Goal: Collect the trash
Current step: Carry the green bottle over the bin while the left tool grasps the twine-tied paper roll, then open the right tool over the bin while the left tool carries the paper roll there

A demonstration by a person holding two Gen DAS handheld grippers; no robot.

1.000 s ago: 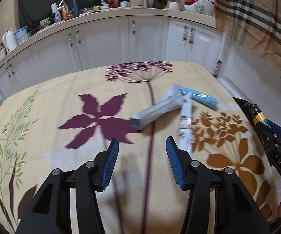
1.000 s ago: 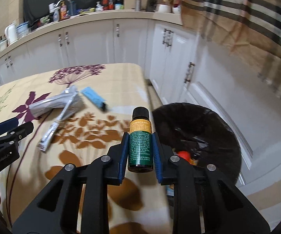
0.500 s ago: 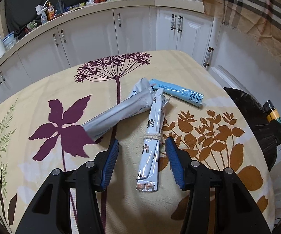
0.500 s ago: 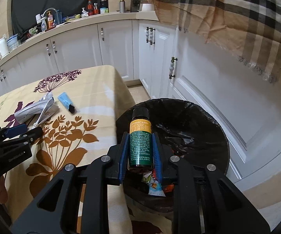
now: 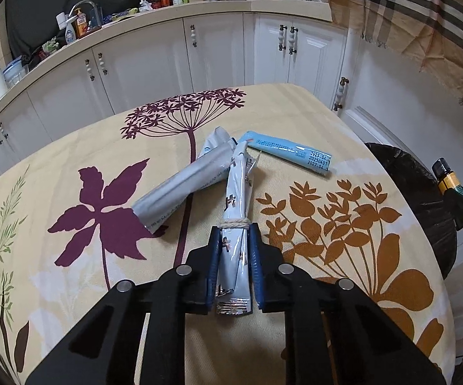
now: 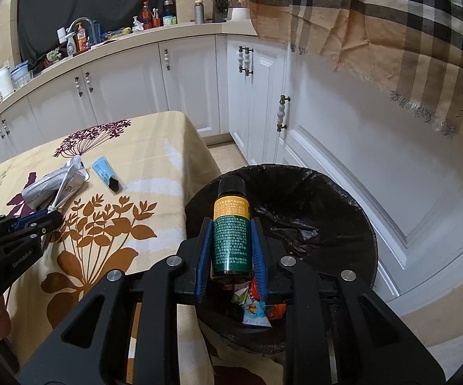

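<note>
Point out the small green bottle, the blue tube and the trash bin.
green bottle (image 6: 231, 243), right wrist view, on its label.
blue tube (image 5: 287, 152), left wrist view, mid-body.
trash bin (image 6: 344, 192), right wrist view, far rim.

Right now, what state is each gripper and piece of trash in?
left gripper: jaws just closed, shut on tied packet
right gripper: shut on green bottle, over bin
grey pouch: lying on table
blue tube: lying on table

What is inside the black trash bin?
Inside the black trash bin, near the front, lie some colourful wrappers on the crumpled black liner. The right hand-held gripper and its green bottle cover part of the bottom, so anything there is hidden.
</note>
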